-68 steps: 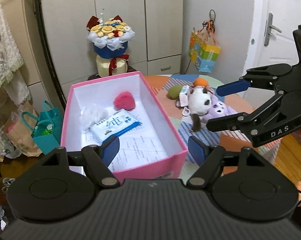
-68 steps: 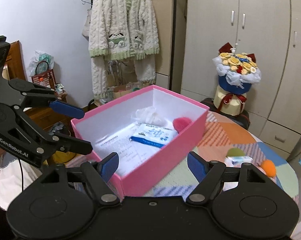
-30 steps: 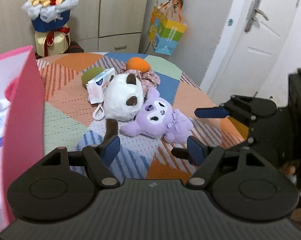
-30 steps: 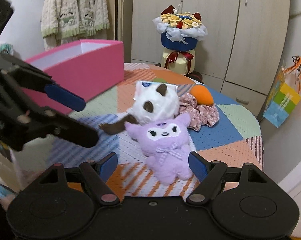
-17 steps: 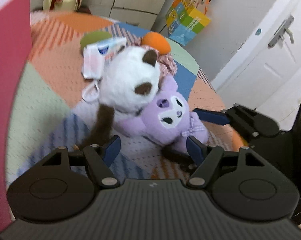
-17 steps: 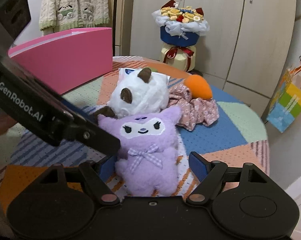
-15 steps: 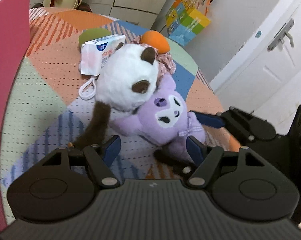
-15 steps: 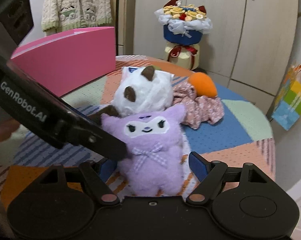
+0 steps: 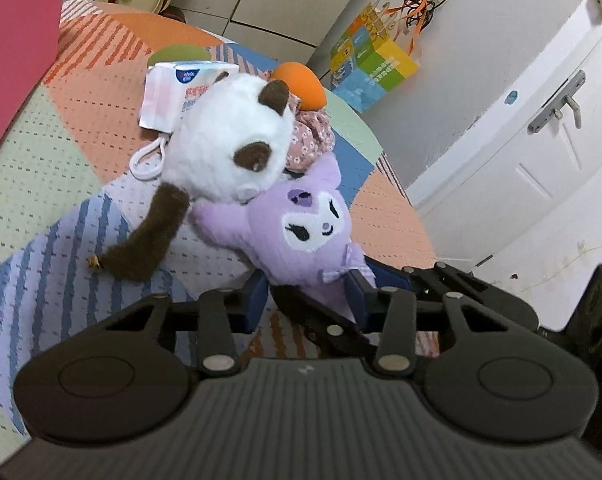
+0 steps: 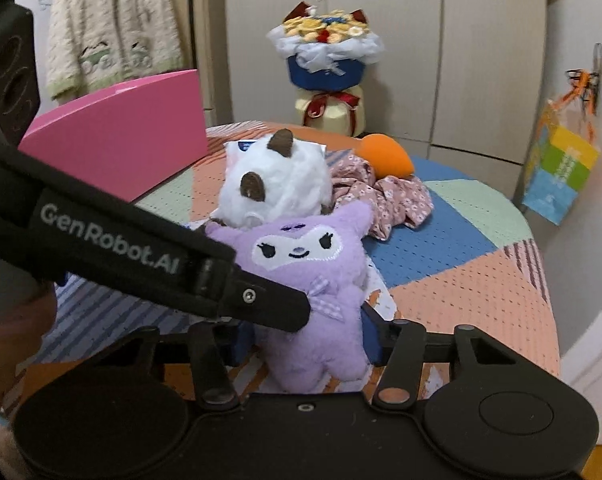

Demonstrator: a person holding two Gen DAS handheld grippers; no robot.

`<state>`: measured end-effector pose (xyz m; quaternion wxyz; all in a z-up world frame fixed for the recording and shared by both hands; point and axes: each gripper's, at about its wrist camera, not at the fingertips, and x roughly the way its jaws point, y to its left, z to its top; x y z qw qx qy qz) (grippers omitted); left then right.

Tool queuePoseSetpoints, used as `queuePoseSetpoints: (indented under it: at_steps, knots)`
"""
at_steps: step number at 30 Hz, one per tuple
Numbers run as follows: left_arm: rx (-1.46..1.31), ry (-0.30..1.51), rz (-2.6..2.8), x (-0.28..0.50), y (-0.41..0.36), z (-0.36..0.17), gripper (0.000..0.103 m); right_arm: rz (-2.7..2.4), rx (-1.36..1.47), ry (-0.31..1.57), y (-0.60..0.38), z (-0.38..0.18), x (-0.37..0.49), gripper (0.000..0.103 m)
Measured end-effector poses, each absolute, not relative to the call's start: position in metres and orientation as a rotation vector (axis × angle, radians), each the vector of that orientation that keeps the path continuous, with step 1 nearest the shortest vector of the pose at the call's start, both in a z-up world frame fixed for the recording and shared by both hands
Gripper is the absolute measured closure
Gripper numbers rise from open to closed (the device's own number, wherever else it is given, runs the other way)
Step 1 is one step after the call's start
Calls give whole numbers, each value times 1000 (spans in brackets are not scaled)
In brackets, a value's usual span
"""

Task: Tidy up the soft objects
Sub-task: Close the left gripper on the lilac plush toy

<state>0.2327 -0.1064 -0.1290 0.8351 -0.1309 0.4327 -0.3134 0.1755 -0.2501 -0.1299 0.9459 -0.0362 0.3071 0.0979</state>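
You had both grippers closing around the purple plush (image 10: 313,280). Your left gripper (image 9: 309,300) and right gripper (image 10: 307,340) each pressed its lower body.

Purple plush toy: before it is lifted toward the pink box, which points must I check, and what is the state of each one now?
1. Right gripper around the purple plush toy: ok, jaws closing on its lower body.
2. Left gripper on the same toy: ok, closing.
3. Firm hold: cannot tell.
4. White plush toy separate: not ok, it leans on the purple head.
5. Flowered cloth free of the toy: cannot tell.
6. Pink box nearby: ok.
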Motion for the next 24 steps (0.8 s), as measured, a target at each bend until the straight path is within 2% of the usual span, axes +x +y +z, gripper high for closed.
queuePoseSetpoints:
  at_steps: [4, 24]
  knots:
    - [-245, 911, -671, 222, -107, -124, 66, 160, -58, 627, -244, -128, 167, 47]
    - [-82, 953, -663, 160, -88, -101, 66, 193, 28, 705, -218, -115, 110, 47]
